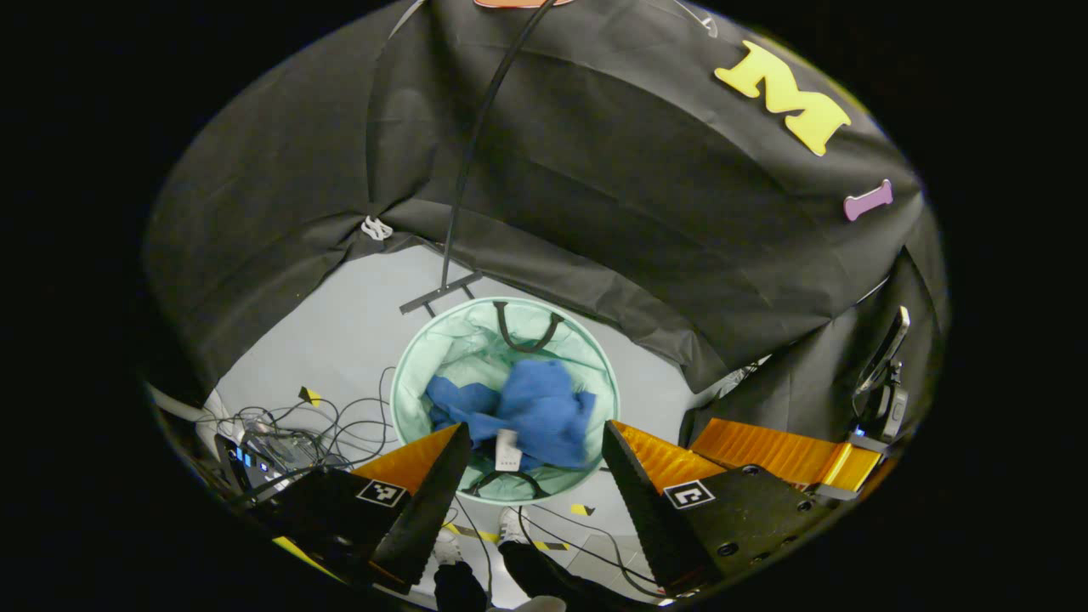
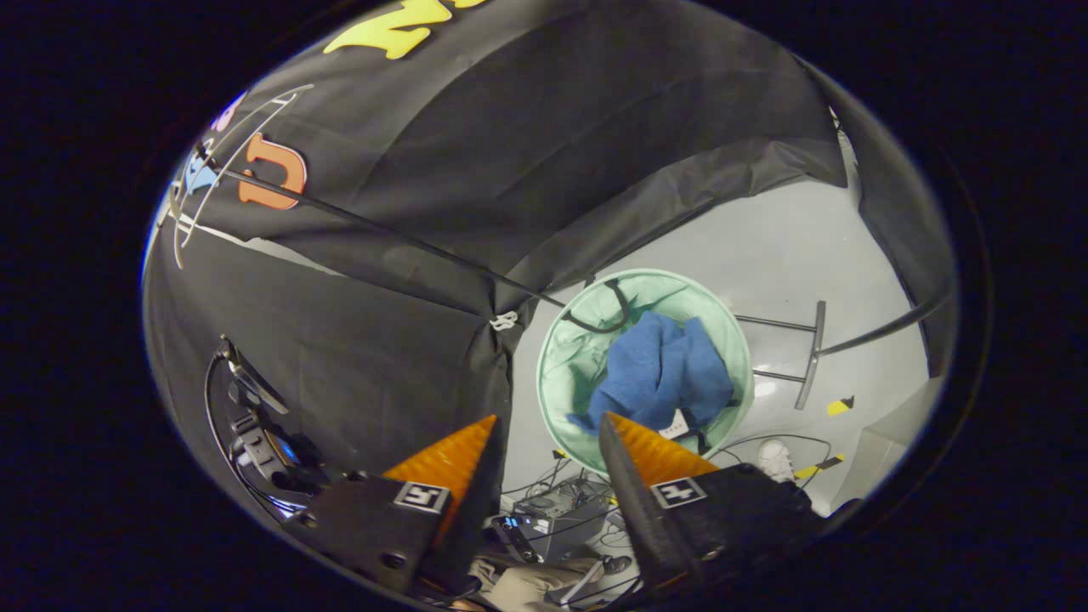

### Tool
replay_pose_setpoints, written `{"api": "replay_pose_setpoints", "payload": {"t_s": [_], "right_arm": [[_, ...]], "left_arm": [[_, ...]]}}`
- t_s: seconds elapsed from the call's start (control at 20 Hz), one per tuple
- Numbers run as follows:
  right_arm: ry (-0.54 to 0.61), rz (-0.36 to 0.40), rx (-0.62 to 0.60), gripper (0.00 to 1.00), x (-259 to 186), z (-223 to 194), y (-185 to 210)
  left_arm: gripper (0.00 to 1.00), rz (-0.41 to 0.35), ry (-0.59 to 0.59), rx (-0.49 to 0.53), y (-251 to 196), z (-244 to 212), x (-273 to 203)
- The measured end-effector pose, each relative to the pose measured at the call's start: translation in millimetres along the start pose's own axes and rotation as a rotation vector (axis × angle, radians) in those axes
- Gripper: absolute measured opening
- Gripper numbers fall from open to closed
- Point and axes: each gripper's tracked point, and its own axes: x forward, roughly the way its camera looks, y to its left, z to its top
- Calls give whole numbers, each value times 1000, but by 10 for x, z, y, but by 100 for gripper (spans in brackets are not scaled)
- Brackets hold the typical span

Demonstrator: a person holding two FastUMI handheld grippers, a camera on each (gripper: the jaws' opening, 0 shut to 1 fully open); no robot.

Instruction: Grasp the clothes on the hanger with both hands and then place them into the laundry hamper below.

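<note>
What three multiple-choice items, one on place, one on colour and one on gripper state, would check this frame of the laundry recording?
1. Where does the garment lie?
A. on a hanger
B. inside the hamper
C. on the floor beside the hamper

2. What colour is the garment?
A. blue
B. red
C. white

3. How does the left gripper stand?
A. shut on the garment
B. shut on the hamper's rim
C. open, holding nothing

Answers: 1 B, the cloth is heaped within the pale green mesh wall in both views. 2 A, it is plain blue. 3 C, its fingers stand apart above the hamper; the right gripper is open too.
</note>
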Motion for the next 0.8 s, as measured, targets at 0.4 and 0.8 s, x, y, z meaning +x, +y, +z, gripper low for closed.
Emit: {"api": "replay_pose_setpoints", "payload": {"t_s": [0.4,0.8], "right_arm": [[-122,9,-38,89,-517,96,305],[-416,108,-315,91,-1655,27,1090]], "left_arm": [[94,2,-67,32,102,45,-417],[94,-108,-376,189,-288,615,-1732]]}}
